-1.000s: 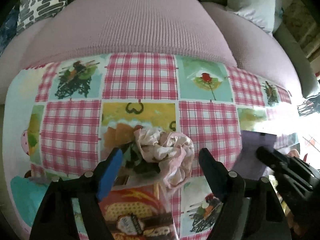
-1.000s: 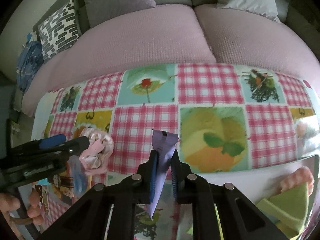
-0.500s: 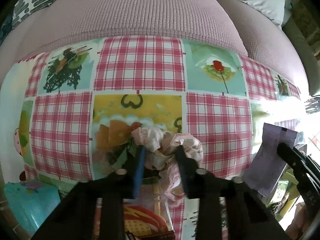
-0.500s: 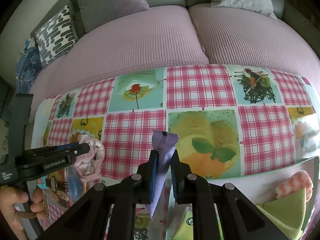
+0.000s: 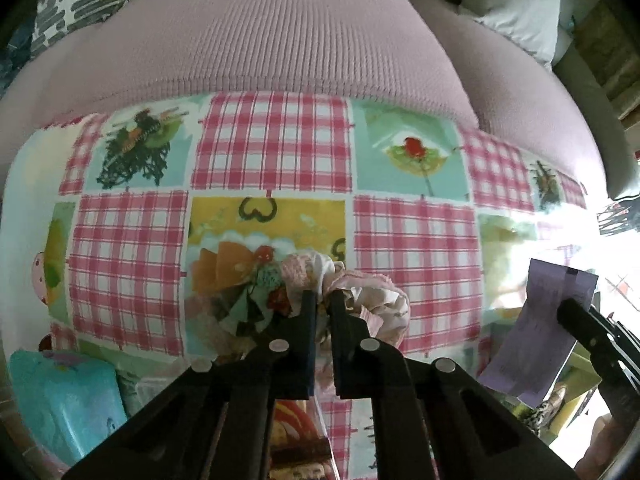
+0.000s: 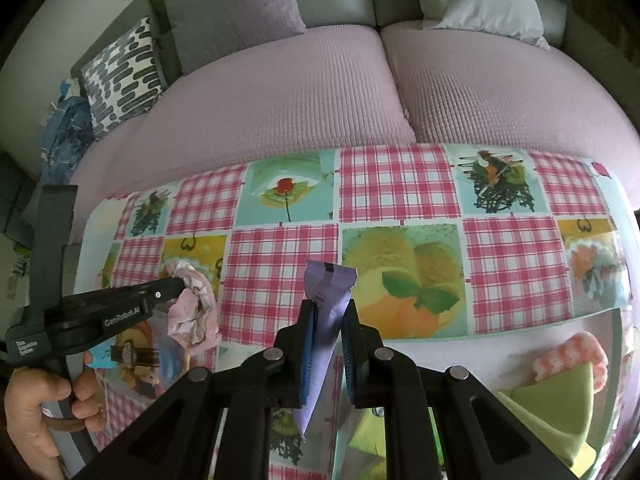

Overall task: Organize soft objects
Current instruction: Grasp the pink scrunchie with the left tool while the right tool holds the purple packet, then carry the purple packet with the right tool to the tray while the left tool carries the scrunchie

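A crumpled pink-and-white cloth scrunchie [image 5: 372,300] lies on the patterned tablecloth [image 5: 272,148], and my left gripper [image 5: 323,298] is shut on its near edge. From the right wrist view the same scrunchie [image 6: 194,312] bulges beside the left gripper [image 6: 178,284], which a hand [image 6: 32,404] holds. My right gripper [image 6: 329,308] is shut on a flat lilac packet [image 6: 326,304], held upright between the pads and above the table. That lilac packet [image 5: 540,328] also appears at the right of the left wrist view.
A pink-covered sofa [image 6: 280,92] with cushions runs behind the table. A clear bin [image 6: 520,384] at the near right holds a green cloth [image 6: 560,396] and a pink knitted piece [image 6: 572,356]. A turquoise pack [image 5: 64,400] lies at the near left.
My left gripper's jaws went from wide apart around the scrunchie to shut on it. The right gripper rose slightly with the lilac packet still in it.
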Motion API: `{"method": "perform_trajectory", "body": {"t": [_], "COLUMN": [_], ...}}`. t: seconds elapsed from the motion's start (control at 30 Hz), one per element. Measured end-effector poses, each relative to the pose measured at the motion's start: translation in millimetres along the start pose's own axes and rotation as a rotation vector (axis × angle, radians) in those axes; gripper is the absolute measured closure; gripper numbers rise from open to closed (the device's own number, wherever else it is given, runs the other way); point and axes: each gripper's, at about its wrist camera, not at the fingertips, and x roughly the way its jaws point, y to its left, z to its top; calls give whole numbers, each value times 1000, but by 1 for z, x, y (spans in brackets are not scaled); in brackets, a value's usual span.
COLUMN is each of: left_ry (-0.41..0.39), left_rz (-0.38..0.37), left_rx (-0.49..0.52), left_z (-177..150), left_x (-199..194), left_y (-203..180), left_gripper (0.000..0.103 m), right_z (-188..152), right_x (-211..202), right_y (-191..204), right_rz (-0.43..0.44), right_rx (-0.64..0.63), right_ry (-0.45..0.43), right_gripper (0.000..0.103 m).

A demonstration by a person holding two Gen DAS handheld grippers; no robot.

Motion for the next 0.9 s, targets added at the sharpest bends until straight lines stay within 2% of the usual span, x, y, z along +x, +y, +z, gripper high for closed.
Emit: {"method": "perform_trajectory", "body": {"t": [0.33,0.63,0.9], "left_ry": [-130,-242,-308], "left_rz": [-26,-60,-92], "left_rx": [45,97,147], "left_z": [-27,-74,-123], "left_x": [-72,-126,-154], "left_y": [-20,-46,-72], "left_gripper": [97,97,97], "right_z": [-17,-51,-87], "right_x": [-57,-108,-145], "right_y": [3,4,-18], "right_rz": [16,7,-14], "right_rx": [-5,-27,-15], "right_ry": [-50,-86,-106], "right_gripper": [89,89,89]}}
